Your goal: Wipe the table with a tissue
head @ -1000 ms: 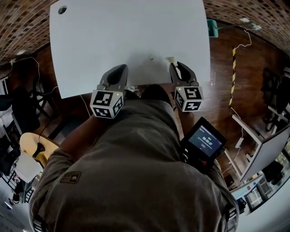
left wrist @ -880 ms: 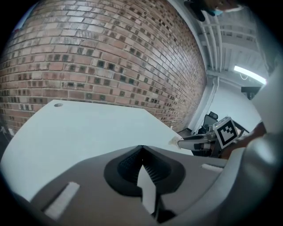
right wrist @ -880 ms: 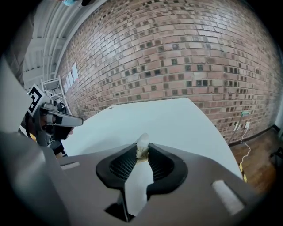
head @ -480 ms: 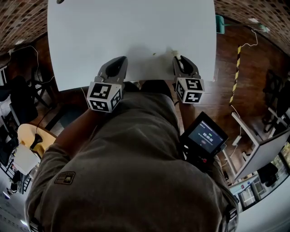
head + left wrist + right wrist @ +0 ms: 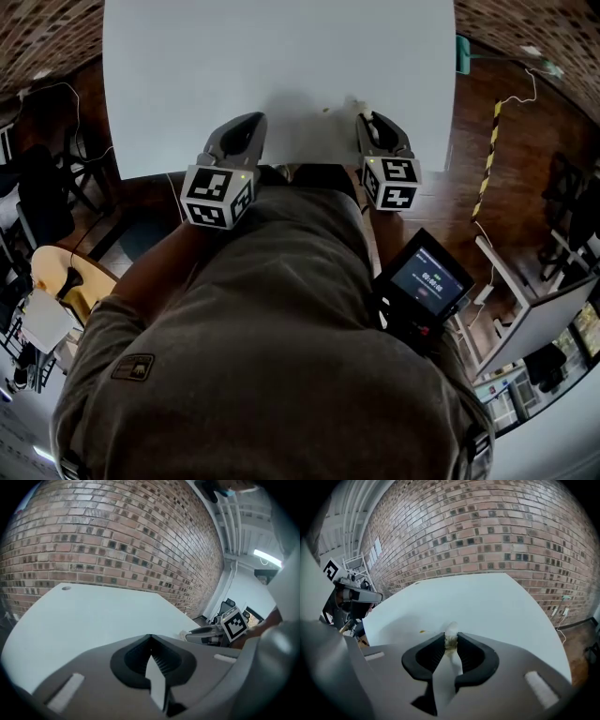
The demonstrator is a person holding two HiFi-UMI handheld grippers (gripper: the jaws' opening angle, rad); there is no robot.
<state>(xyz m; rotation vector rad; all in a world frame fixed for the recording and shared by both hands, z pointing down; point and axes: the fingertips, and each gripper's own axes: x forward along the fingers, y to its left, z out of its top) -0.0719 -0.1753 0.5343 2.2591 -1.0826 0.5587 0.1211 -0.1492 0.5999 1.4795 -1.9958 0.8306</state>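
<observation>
Here, one white table (image 5: 281, 75), one tissue (image 5: 451, 629) grasped in right gripper (image 5: 450, 638), left gripper (image 5: 150, 640) clenched empty.

A red-brown brick wall (image 5: 117, 536) closes the far side of the room. The floor (image 5: 441, 216) is dark wood, crossed by a yellow-and-black striped strip (image 5: 489, 155). White ceiling beams (image 5: 344, 508) run overhead near a strip light (image 5: 267, 556). A pale chair (image 5: 56, 278), perhaps wooden, stands at the left.
</observation>
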